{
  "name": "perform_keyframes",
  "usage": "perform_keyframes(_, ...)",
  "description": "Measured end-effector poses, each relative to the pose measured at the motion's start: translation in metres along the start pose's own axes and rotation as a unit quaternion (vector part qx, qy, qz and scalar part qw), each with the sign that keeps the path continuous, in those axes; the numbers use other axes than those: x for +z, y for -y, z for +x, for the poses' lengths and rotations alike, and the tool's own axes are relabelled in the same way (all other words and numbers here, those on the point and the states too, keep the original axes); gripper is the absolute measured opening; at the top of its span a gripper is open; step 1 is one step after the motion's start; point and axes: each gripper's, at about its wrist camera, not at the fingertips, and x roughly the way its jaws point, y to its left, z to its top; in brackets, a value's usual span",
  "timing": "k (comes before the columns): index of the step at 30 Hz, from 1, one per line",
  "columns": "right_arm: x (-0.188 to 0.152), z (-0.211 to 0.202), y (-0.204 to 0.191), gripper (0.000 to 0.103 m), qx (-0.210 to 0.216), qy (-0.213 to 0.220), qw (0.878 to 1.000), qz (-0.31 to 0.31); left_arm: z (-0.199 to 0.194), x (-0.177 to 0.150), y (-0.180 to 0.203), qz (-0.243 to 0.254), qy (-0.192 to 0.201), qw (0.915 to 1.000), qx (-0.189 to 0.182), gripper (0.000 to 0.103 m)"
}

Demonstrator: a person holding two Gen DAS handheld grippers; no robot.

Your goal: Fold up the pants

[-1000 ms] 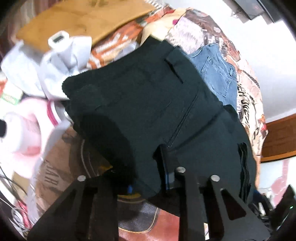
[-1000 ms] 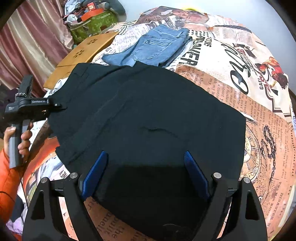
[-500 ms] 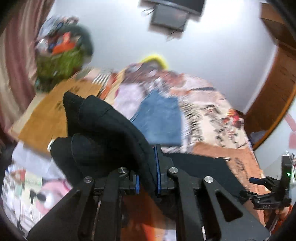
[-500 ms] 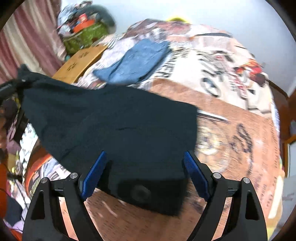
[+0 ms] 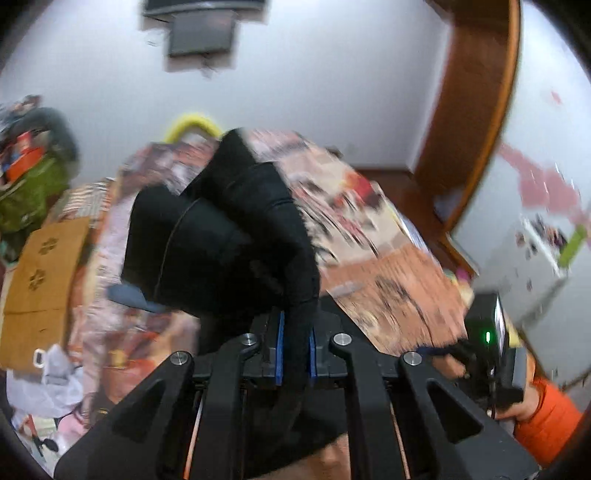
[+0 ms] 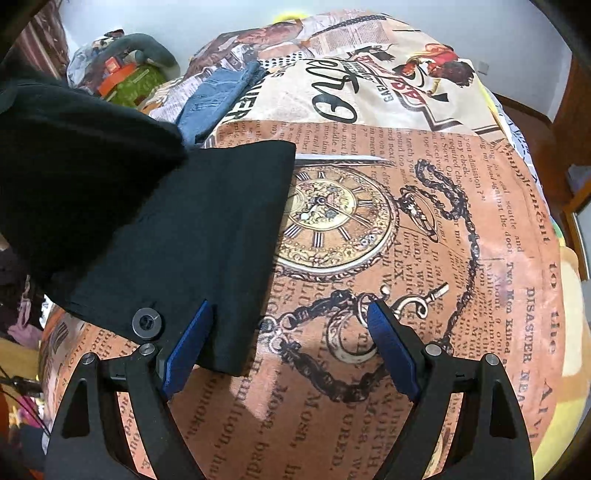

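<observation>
Counting garments first: one pair of black pants (image 6: 177, 229), one pair of folded blue jeans (image 6: 214, 99), both on one printed bedspread (image 6: 424, 229).

Left wrist view: left gripper (image 5: 294, 347) with jaws closing, blue pads (image 5: 281, 347) pinching a bunched fold of the black pants (image 5: 236, 236), held up off the bed. Seen only here: a dark screen (image 5: 201, 29) on the wall, a wooden door frame (image 5: 476, 103), a flat piece of cardboard (image 5: 40, 266) at far left, and at lower right a hand (image 5: 526, 400) in an orange sleeve (image 5: 550, 424) gripping the handle of the other tool. Blurred throughout.

Right wrist view: right gripper (image 6: 288, 347) spread wide, nothing between its two blue pads (image 6: 188, 350), hanging just above the bedspread. Lower part of the pants flat on the bed with one button (image 6: 146, 323) showing, corner edge beside the left-hand pad; upper part lifted and draped at far left. Seen only here: the pocket-watch print (image 6: 332, 218), sharp, and the jeans beyond the pants.
</observation>
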Motion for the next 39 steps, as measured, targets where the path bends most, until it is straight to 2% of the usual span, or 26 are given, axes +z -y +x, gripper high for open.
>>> perform_keyframes(3, -0.002, -0.002, 0.001, 0.083, 0.008, 0.003, 1.000, 0.002, 0.028, -0.018, 0.035, 0.055, -0.055, 0.9970, -0.008, 0.012)
perform_keyframes(6, -0.007, -0.007, 0.004, 0.083, 0.015, 0.006, 1.000, 0.003, 0.038, -0.031, 0.059, 0.101, -0.082, 0.9914, -0.009, 0.021)
perform_keyframes(8, -0.011, -0.011, 0.005, 0.083, 0.018, 0.008, 1.000, 0.005, 0.039, -0.032, 0.065, 0.111, -0.092, 0.9895, -0.008, 0.027)
perform_keyframes(9, -0.011, -0.012, 0.006, 0.083, 0.019, 0.008, 1.000, 0.005, 0.038, -0.032, 0.062, 0.105, -0.095, 0.9899, -0.012, 0.030)
perform_keyframes(11, -0.014, -0.015, 0.006, 0.083, 0.020, 0.011, 1.000, 0.006, 0.037, -0.027, 0.053, 0.079, -0.096, 0.9920, -0.023, 0.046)
perform_keyframes(14, -0.018, -0.018, 0.007, 0.083, 0.021, 0.015, 1.000, 0.008, 0.033, -0.022, 0.034, 0.034, -0.092, 0.9938, -0.052, 0.057)
perform_keyframes(18, -0.021, -0.017, 0.008, 0.083, 0.024, 0.009, 1.000, 0.010, 0.016, -0.009, 0.013, -0.016, -0.065, 0.9955, -0.067, 0.067)
perform_keyframes(19, -0.021, -0.017, 0.008, 0.083, 0.022, 0.008, 1.000, 0.007, 0.014, -0.005, 0.010, -0.022, -0.059, 0.9960, -0.063, 0.069)
perform_keyframes(22, -0.021, -0.017, 0.008, 0.083, 0.022, 0.010, 1.000, 0.009, 0.014, 0.010, -0.007, -0.029, -0.044, 0.9984, -0.018, 0.070)
perform_keyframes(24, -0.022, -0.019, 0.007, 0.083, 0.022, 0.011, 1.000, 0.011, 0.021, 0.019, -0.019, -0.031, -0.045, 0.9985, 0.000, 0.072)
perform_keyframes(26, -0.021, -0.020, 0.009, 0.083, 0.022, 0.011, 1.000, 0.011, 0.034, 0.029, -0.035, -0.033, -0.052, 0.9979, 0.017, 0.078)
perform_keyframes(28, -0.022, -0.020, 0.009, 0.083, 0.021, 0.011, 1.000, 0.012, 0.046, 0.037, -0.049, -0.030, -0.057, 0.9974, 0.033, 0.079)
perform_keyframes(34, -0.021, -0.021, 0.008, 0.083, 0.020, 0.010, 1.000, 0.010, 0.110, 0.051, -0.084, 0.019, -0.108, 0.9868, 0.119, 0.082)
perform_keyframes(39, -0.018, -0.021, 0.007, 0.083, 0.015, 0.008, 1.000, 0.002, 0.169, 0.043, -0.106, 0.006, -0.179, 0.9750, 0.132, 0.082)
